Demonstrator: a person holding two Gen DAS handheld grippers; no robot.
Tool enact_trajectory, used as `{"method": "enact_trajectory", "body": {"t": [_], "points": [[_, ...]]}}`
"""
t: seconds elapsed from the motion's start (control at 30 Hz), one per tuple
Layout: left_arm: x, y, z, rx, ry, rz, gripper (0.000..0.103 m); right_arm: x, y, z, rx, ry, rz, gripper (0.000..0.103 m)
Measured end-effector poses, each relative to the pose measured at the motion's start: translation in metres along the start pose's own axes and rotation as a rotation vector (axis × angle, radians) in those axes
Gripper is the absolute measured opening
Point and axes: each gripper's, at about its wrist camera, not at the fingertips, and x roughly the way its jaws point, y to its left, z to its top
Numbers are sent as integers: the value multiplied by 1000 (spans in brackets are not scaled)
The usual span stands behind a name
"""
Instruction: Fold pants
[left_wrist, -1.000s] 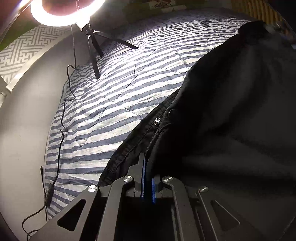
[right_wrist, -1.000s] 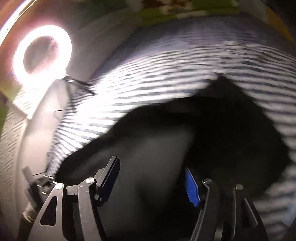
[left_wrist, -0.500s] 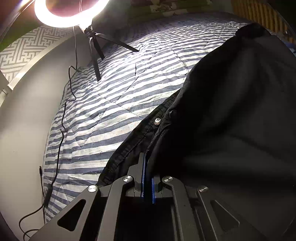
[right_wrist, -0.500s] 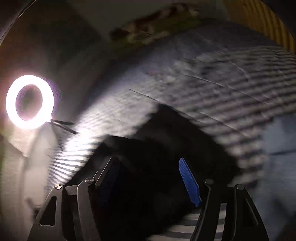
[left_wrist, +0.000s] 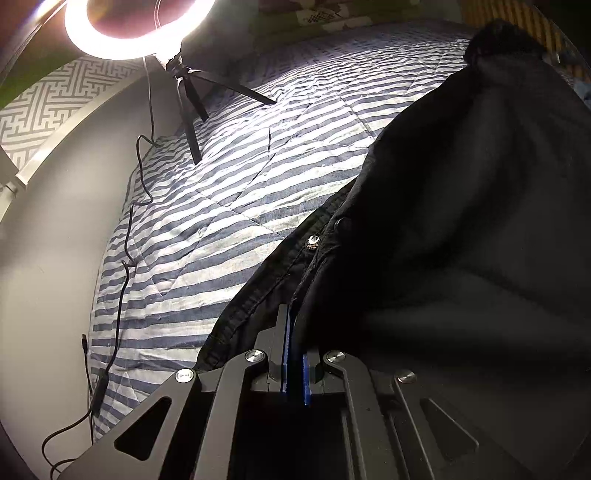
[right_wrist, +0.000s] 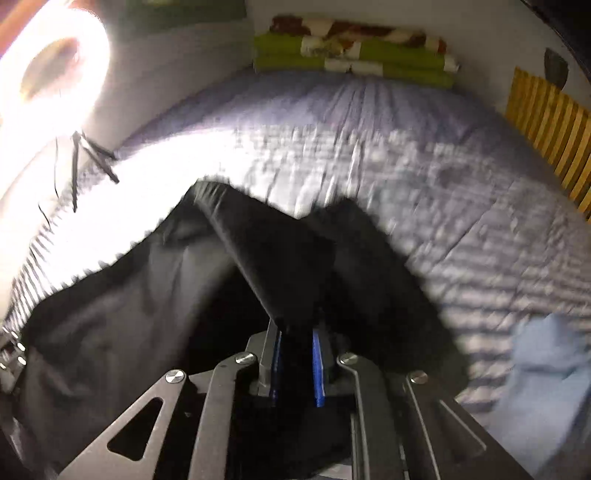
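Now | left gripper (left_wrist: 293, 332) pinches pants (left_wrist: 461, 221) waistband | right gripper (right_wrist: 297, 332) closing on pants fold

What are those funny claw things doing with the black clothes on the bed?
A person is folding black pants on a striped quilt, with a hand-held gripper in each hand. The left hand-held gripper is clamped on the waistband, near the button. The right hand-held gripper is closing on a raised fold of the pants. A ring light shines on the bed.

Lit ring light (left_wrist: 136, 29) on tripod, striped quilt (left_wrist: 229, 184), folded blankets (right_wrist: 354, 48).
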Motion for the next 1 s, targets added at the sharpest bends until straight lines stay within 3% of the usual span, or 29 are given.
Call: {"method": "enact_trajectory", "body": {"t": [0.1, 0.13, 0.23, 0.27, 0.37, 0.53, 0.67, 0.73, 0.8, 0.87, 0.97, 1.0], "points": [[0, 1, -1, -4, -3, -7, 3, -35, -11, 34, -28, -54, -33, 14], [0, 1, -1, -6, -3, -10, 3, -45, -15, 44, -30, -58, -33, 20], [0, 1, -1, -5, -2, -9, 3, -73, -28, 68, 21, -108, -138, 64], [0, 1, 0, -3, -2, -6, 3, -76, -34, 74, 39, -122, -169, 65], [0, 0, 0, 4, 0, 3, 3, -67, -44, 76, 42, -105, -223, 64], [0, -2, 0, 5, 2, 10, 3, -41, -55, 28, 117, -10, -137, 64], [0, -1, 1, 11, 6, 11, 3, -7, -53, -20, 200, 118, -16, 51], [0, -2, 2, 12, 13, 7, 3, 5, -54, -36, 248, 136, 4, 51], [-1, 0, 4, 17, 27, 1, 3, 15, -49, -46, 237, 150, -35, 49], [-5, 6, 6, 16, 36, -10, 6, 22, -33, -52, 127, 150, -173, 24], [-14, 31, 6, -48, 43, -77, 18, 14, -32, -57, 75, 167, -277, 19], [-14, 39, 5, -61, 66, -79, 31, 12, -36, -58, 84, 180, -289, 20]]}}
